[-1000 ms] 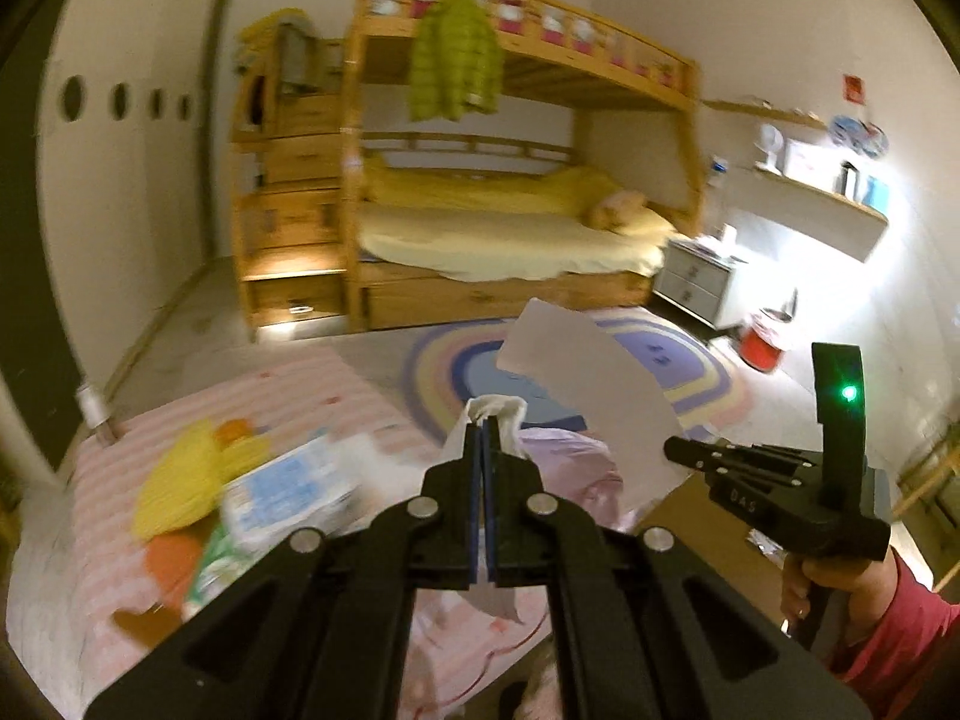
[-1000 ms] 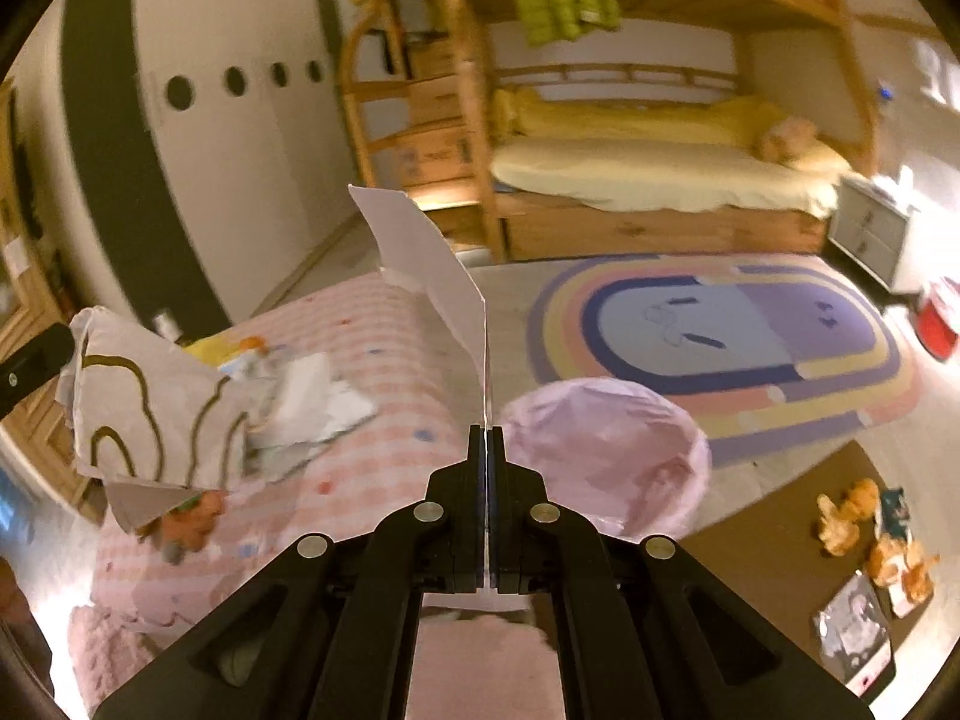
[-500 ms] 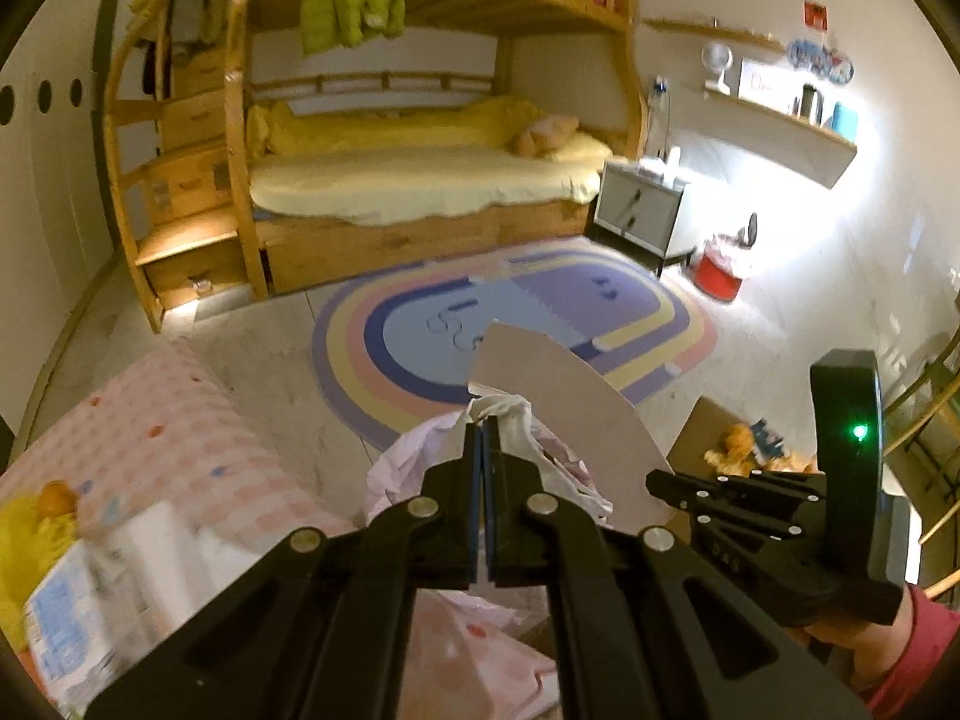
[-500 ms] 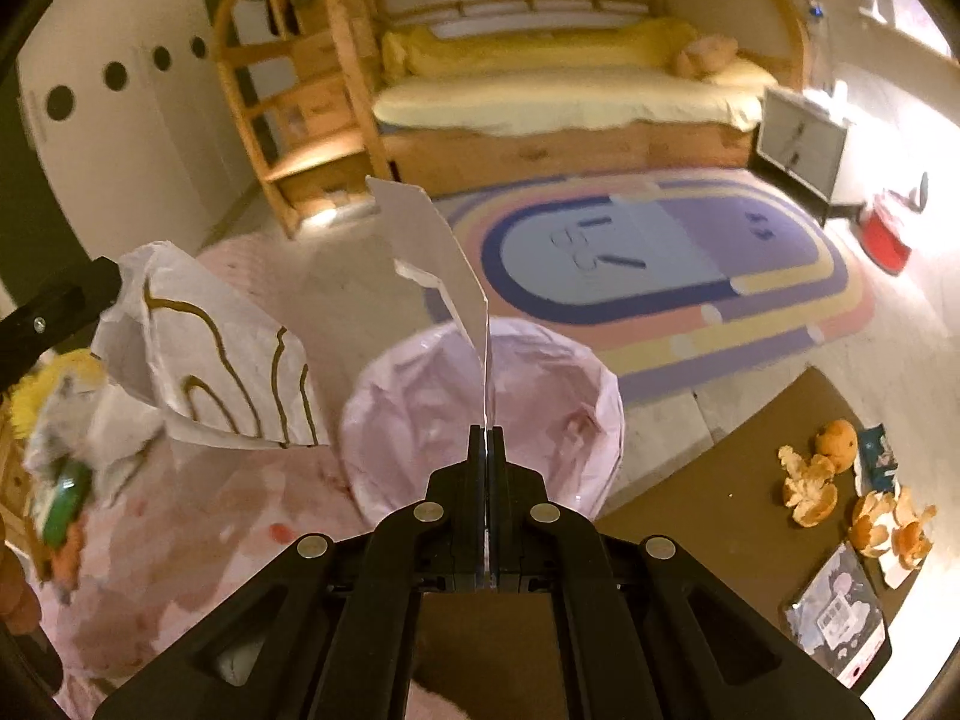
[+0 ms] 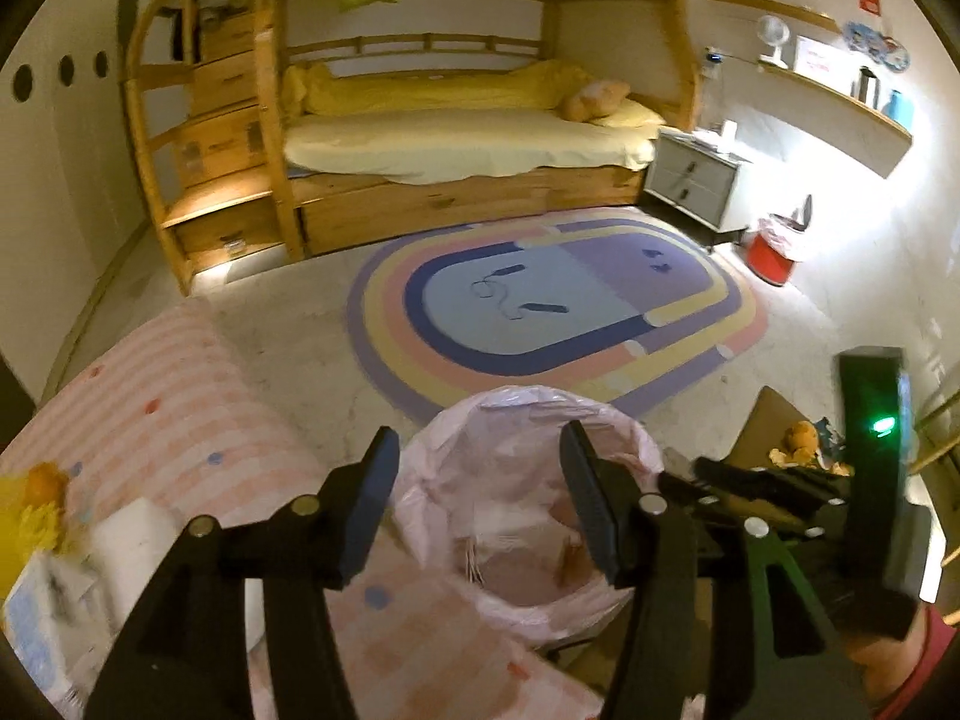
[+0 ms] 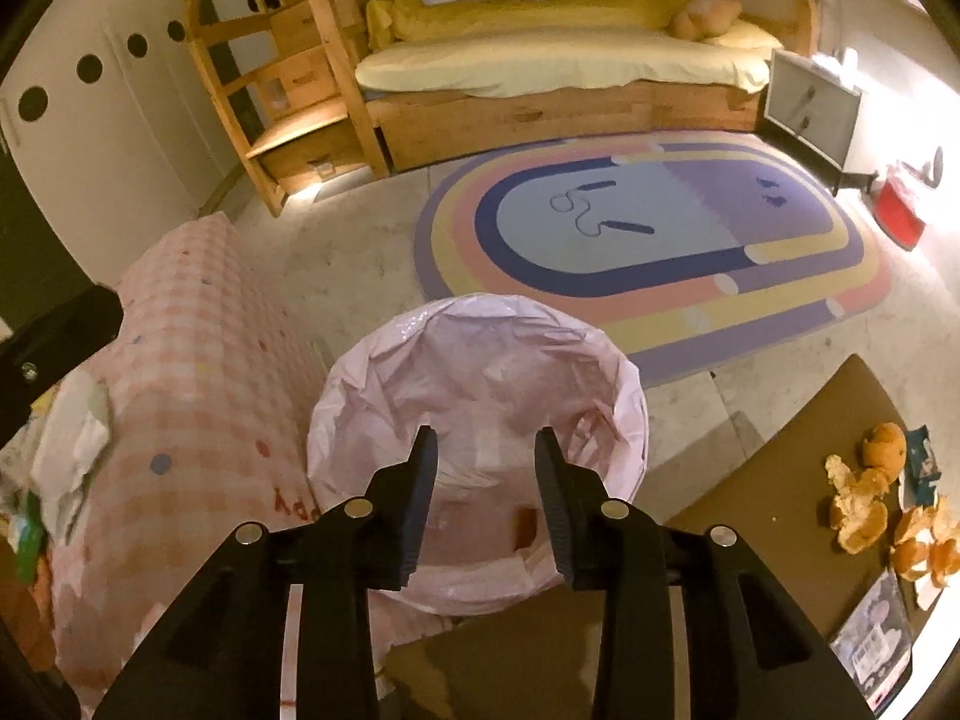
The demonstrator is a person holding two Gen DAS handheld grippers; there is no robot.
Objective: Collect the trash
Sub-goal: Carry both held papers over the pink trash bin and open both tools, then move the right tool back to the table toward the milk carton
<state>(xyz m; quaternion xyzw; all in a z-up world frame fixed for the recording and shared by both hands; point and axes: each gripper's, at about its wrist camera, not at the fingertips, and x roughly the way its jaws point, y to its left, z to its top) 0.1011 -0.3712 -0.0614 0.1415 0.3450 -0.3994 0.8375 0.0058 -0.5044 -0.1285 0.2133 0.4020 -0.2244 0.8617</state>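
Both grippers hang right over the bin (image 6: 480, 360), the pink-lined one on the floor between the pink checked bedding (image 6: 204, 360) and the brown counter (image 6: 780, 480). My left gripper (image 5: 480, 498) has just been opening, its fingers (image 5: 366, 504) now spread wide with nothing between them, only the bin's mouth showing through the gap. Same on the right gripper (image 6: 485, 498): its jaws have just been opening to a moderate gap and stand empty above the liner. A few scraps lie at the bottom of the bin, too blurred for me to name. What's left to collect, as I read it: the orange peels (image 6: 870, 510) on the counter to the right of the bin, with a printed wrapper (image 6: 876, 642) just beside them, and crumpled paper (image 6: 78, 450) on the bedding to the left of the bin. The peels should be light, limp and a bit slick, apt to tear, so I'd pinch a thick curled piece across its edge rather than a flat one. The wrapper looks thin and flat against the counter; I'd catch a raised corner. The paper should be featherweight and springy, so I'd grip any standing fold firmly, because a loose hold will let it slide out.
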